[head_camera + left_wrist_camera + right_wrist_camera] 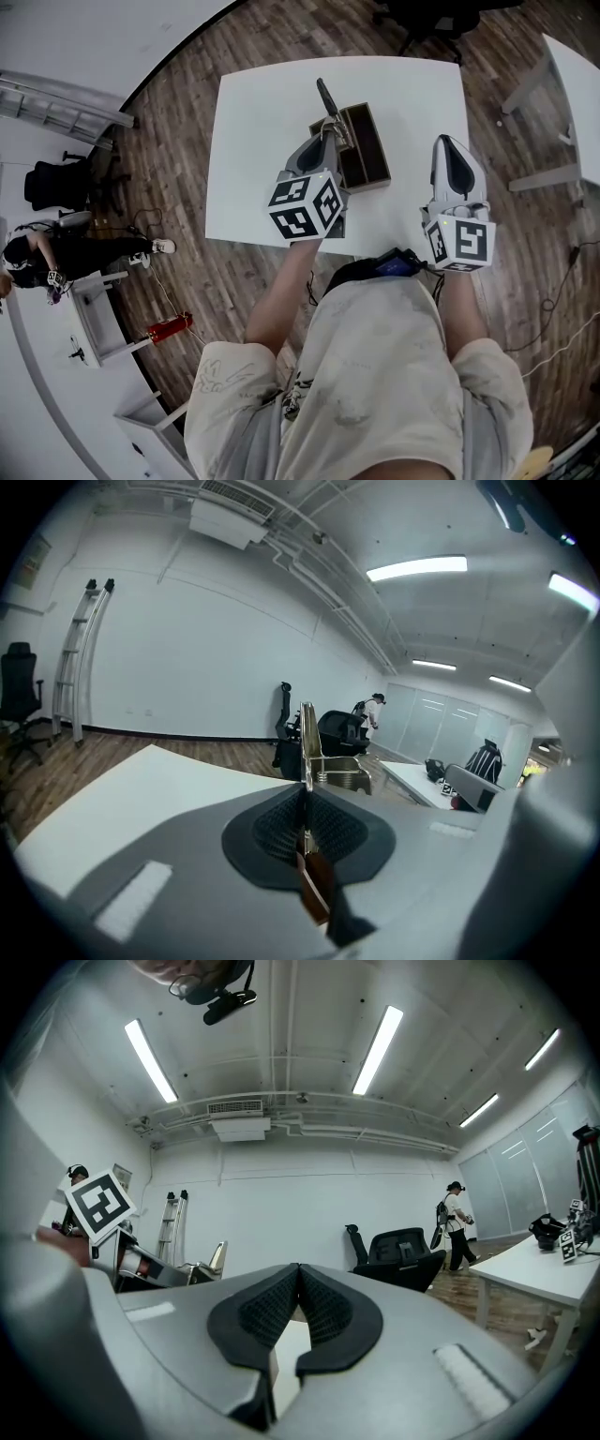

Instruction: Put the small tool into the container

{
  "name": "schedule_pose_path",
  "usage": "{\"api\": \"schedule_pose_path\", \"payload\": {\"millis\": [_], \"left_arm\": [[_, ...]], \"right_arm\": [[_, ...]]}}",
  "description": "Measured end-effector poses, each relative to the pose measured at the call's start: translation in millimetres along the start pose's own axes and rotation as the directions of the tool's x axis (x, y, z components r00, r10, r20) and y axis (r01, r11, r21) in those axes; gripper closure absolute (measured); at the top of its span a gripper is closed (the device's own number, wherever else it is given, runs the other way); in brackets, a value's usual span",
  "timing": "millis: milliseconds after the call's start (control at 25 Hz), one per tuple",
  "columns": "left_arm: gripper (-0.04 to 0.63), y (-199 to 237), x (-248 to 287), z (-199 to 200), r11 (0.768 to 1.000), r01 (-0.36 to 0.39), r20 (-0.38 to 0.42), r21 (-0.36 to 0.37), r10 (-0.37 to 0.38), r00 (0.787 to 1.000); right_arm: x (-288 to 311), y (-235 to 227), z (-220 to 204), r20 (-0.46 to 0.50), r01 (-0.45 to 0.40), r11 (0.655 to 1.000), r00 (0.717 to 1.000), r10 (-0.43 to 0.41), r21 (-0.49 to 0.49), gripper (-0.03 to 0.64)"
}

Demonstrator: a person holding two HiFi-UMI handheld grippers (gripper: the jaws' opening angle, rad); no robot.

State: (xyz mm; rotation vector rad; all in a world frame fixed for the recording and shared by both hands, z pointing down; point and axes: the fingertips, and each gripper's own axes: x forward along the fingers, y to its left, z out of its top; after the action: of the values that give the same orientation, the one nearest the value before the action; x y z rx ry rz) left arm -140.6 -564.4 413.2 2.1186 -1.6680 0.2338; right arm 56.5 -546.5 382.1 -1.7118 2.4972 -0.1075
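**Inspector:** State of the work surface?

**Assistant:** 1 white table with a plain top, standing on a dark wood-plank floor. 1 brown open-topped container sits on it.

**Inspector:** Left gripper?

**Assistant:** The left gripper has its fingers pinched almost together on the small tool. The tool's thin metal end sticks out past the fingertips, and a brown part trails behind the pads. The container lies just right of those fingertips. The tool runs along its left wall, but I cannot tell whether they touch.

**Inspector:** Right gripper?

**Assistant:** The right gripper has its fingers closed pad to pad with nothing between them. It is at the table's near right side, and the container is to the left of its fingertips, apart from them.

**Inspector:** The room?

**Assistant:** White walls, with strip ceiling lights overhead. Far left of the left fingers, 1 ladder leans on the wall, with 1 black office chair near it. 1 person stands at the far left. 1 red object lies on the floor behind the left fingers. 1 second table, also white, stands beyond the right fingers, off to their right.
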Motion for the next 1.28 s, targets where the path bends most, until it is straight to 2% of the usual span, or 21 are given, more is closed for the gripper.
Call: {"api": "schedule_pose_path", "payload": {"millis": [200, 400, 560, 680, 760, 920, 1280], "left_arm": [[0.572, 3.5, 9.8, -13.5, 0.991, 0.045, -0.063, -0.127, -0.053, 0.997], [0.572, 3.7, 21.9, -22.0, 0.981, 0.078, -0.134, -0.178, -0.103, 0.986], [0.572, -7.6, 29.0, -42.4, 0.957, 0.093, -0.218, -0.276, -0.157, 0.963], [0.572, -11.3, 35.0, -56.9, 0.936, 0.067, -0.290, -0.345, -0.174, 0.941], [0.572, -9.7, 38.5, -65.7, 0.944, 0.043, -0.332, -0.328, -0.158, 0.930], [0.572, -6.5, 42.3, -79.2, 0.970, 0.015, -0.384, -0.242, -0.110, 0.917], [0.572, -7.7, 44.4, -84.5, 0.968, -0.014, -0.482, -0.250, -0.112, 0.869]], "right_arm": [[-2.7, 3.7, -4.4, -0.010, 0.002, 1.000, 1.000, -0.002, -0.002, 0.612], [1.0, 5.1, -6.3, -0.016, 0.009, 1.000, 1.000, -0.009, -0.004, 0.612], [-4.5, 3.9, -7.1, -0.021, 0.010, 1.000, 1.000, -0.010, -0.005, 0.612], [-7.0, 3.6, -6.2, -0.022, 0.010, 1.000, 1.000, -0.010, -0.007, 0.612], [-8.0, 3.5, -7.8, -0.024, 0.011, 1.000, 1.000, -0.011, -0.009, 0.612], [-11.0, 2.5, -12.0, -0.025, 0.015, 1.000, 1.000, -0.015, -0.012, 0.612], [-9.6, 8.2, -1.7, -0.034, 0.021, 1.000, 0.999, -0.022, -0.018, 0.612]]}}
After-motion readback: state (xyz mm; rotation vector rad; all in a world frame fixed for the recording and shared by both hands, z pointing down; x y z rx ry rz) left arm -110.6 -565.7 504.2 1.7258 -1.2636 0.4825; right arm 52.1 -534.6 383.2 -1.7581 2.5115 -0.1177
